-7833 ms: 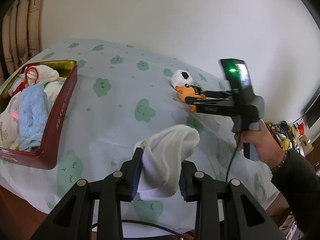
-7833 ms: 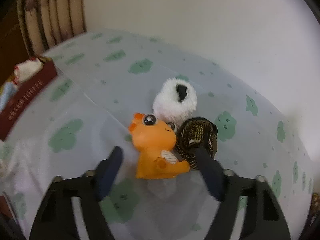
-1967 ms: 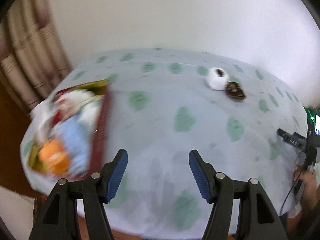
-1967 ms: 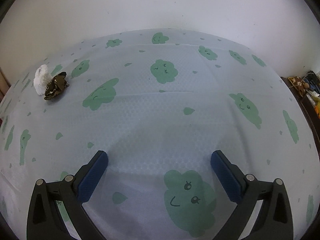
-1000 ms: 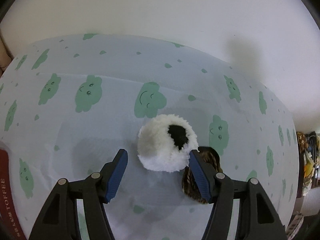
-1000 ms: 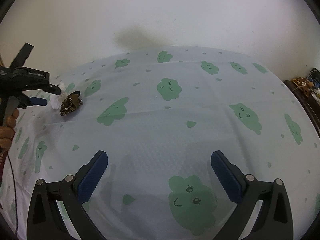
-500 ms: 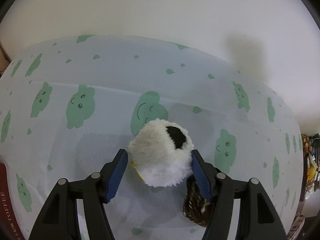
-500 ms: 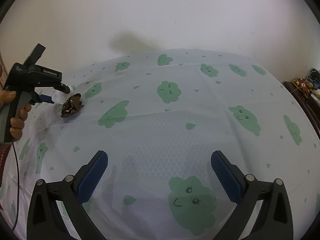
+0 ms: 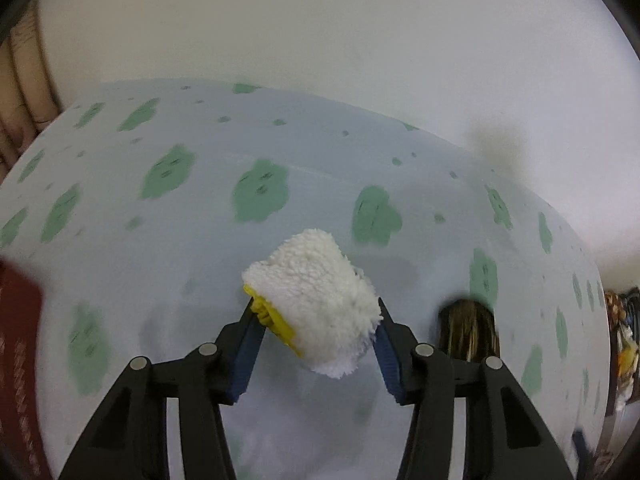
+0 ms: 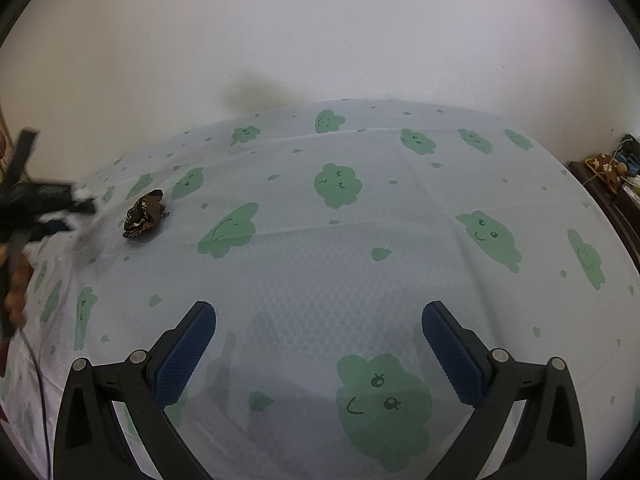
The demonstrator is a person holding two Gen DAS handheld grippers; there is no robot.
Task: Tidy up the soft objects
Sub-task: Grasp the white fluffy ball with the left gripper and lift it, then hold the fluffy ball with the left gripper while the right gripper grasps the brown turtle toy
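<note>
A white fluffy plush (image 9: 320, 300) with a yellow part on its underside sits between the blue pads of my left gripper (image 9: 316, 308). The jaws are closing and both pads press into it; it hangs above the cloud-print tablecloth (image 9: 200, 240). A brown patterned fabric pouch (image 9: 468, 332) lies on the cloth just right of that gripper. In the right wrist view the same pouch (image 10: 144, 214) lies far left, with the blurred left gripper (image 10: 80, 204) beside it. My right gripper (image 10: 318, 320) stands open over bare cloth, holding nothing.
The dark red box (image 9: 16, 352) shows at the left edge of the left wrist view. A curtain (image 9: 20, 100) hangs at the far left and a white wall runs behind the table. A cluttered dark shelf (image 10: 612, 172) stands past the table's right end.
The left gripper's pads have come in on the white plush and carried it up and leftwards, away from the brown pouch; its yellow underside now shows. The right gripper has not moved.
</note>
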